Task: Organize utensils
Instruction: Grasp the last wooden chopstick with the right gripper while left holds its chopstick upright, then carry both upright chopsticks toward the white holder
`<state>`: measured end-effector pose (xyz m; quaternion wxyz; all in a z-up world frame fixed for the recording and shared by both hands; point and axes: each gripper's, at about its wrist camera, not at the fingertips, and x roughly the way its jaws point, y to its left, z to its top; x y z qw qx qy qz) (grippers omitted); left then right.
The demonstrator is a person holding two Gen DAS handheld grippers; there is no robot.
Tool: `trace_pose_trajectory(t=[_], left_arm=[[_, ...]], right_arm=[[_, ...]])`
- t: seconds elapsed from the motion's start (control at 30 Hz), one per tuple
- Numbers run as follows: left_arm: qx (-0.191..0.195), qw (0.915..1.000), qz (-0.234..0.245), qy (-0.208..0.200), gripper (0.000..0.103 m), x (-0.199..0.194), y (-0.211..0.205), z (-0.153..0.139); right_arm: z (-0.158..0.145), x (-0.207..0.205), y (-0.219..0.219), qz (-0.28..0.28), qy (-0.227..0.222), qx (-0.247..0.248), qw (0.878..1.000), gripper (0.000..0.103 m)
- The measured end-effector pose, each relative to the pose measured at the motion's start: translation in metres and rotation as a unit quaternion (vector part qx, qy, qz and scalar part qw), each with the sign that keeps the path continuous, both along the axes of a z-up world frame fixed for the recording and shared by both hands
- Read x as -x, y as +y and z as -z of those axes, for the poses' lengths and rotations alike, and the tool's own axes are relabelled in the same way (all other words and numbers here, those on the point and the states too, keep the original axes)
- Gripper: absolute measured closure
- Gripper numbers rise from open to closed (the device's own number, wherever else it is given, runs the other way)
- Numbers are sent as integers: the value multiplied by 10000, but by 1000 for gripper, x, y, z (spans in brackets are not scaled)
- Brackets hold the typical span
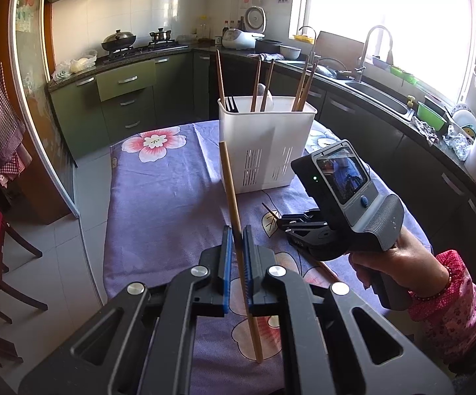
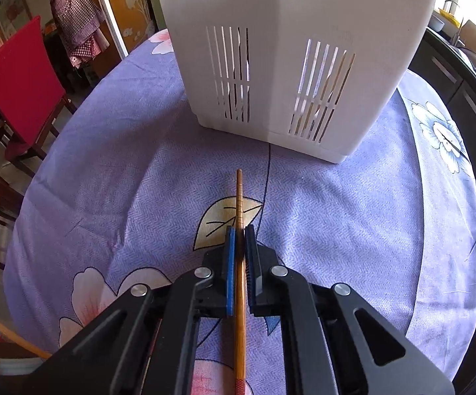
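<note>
The left gripper (image 1: 236,240) is pinching a pale chopstick (image 1: 229,191) between its blue pads, the stick standing nearly upright and tilting slightly, its upper end reaching in front of the white slotted holder (image 1: 266,138); the holder is sitting toward the far end of the table on a purple floral tablecloth (image 1: 159,197) and is already carrying several chopsticks, which are leaning in its compartments; the right gripper (image 2: 240,230), which a hand (image 1: 399,263) in a pink patterned sleeve is gripping, is pointing down at the cloth just in front of the holder, its jaws pressed together on a reddish-brown chopstick (image 2: 239,197); that stick is lying on the cloth, its tip pointing toward the holder and stopping short of the base; a red chair (image 2: 20,75) is standing beside the table
</note>
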<state>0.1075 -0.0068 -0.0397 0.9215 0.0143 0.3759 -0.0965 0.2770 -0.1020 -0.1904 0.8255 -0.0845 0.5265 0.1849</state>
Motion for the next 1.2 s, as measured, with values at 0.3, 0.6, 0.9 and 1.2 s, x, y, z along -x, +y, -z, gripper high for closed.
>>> trace_pose_trajectory(t=[0.3, 0.6, 0.9, 1.2], left_arm=[[42, 10000, 20, 53, 96, 1, -1, -2], [-20, 10000, -61, -53, 97, 10, -3, -10], [-146, 9995, -151, -217, 97, 22, -5, -22], [111, 9921, -500, 1143, 61, -51, 7, 32]], right_arm=[[-60, 31, -30, 106, -684, -538, 9961, 96], [-125, 97, -88, 299, -1520, -1113, 9816, 96], [-152, 135, -117, 406, -1886, -1231, 9735, 96], [-149, 141, -110, 300, -1907, -1338, 9720, 96]])
